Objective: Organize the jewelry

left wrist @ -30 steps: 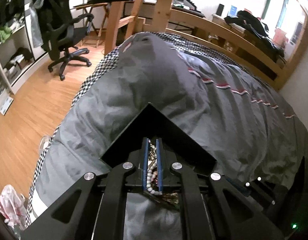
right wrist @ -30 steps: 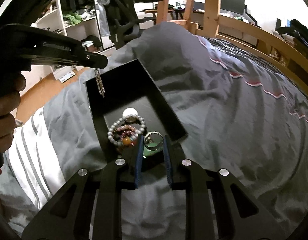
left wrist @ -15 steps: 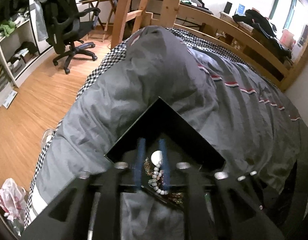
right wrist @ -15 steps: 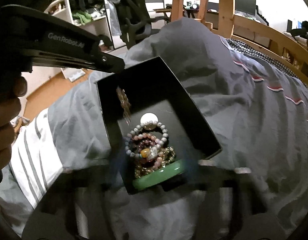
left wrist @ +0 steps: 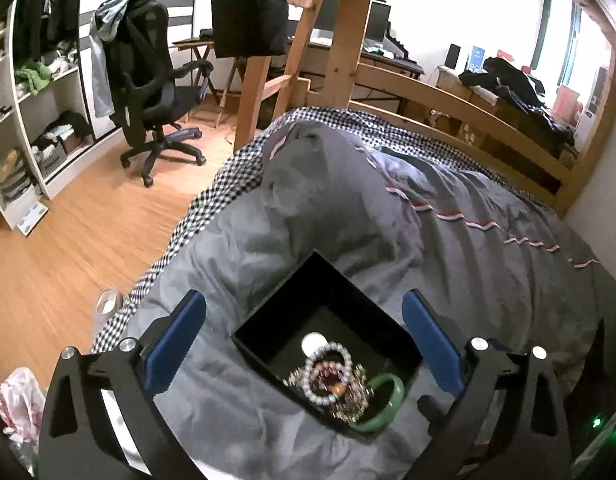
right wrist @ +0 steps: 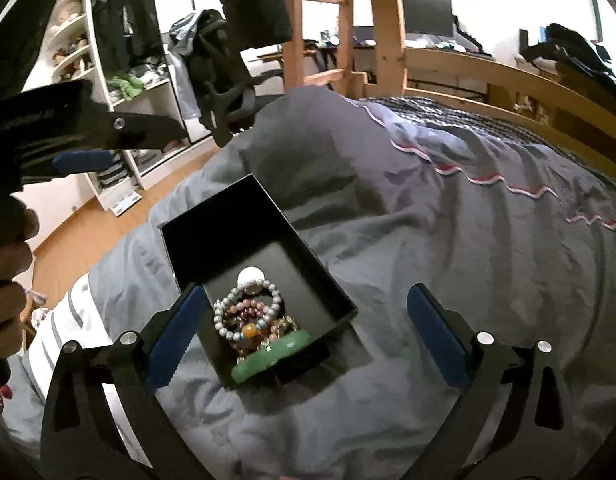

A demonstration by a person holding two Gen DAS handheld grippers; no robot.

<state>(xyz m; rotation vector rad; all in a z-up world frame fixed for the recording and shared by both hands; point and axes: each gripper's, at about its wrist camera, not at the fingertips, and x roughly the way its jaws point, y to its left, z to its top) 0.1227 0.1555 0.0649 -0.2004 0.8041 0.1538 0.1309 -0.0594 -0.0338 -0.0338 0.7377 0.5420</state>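
A black open box lies on the grey duvet. It holds a pale bead bracelet, darker bead bracelets, a green bangle and a white round piece. My left gripper is open and empty, raised above the box; it also shows in the right wrist view at the upper left. My right gripper is open and empty, its fingers wide on either side of the box's near end.
The grey duvet covers a wooden-framed bed. A black office chair and white shelves stand on the wood floor at the left. A ladder rises behind the bed.
Both grippers opened and pulled back up from the box. The chain and beads the left gripper held now lie in the box, and the ring the right held is released.
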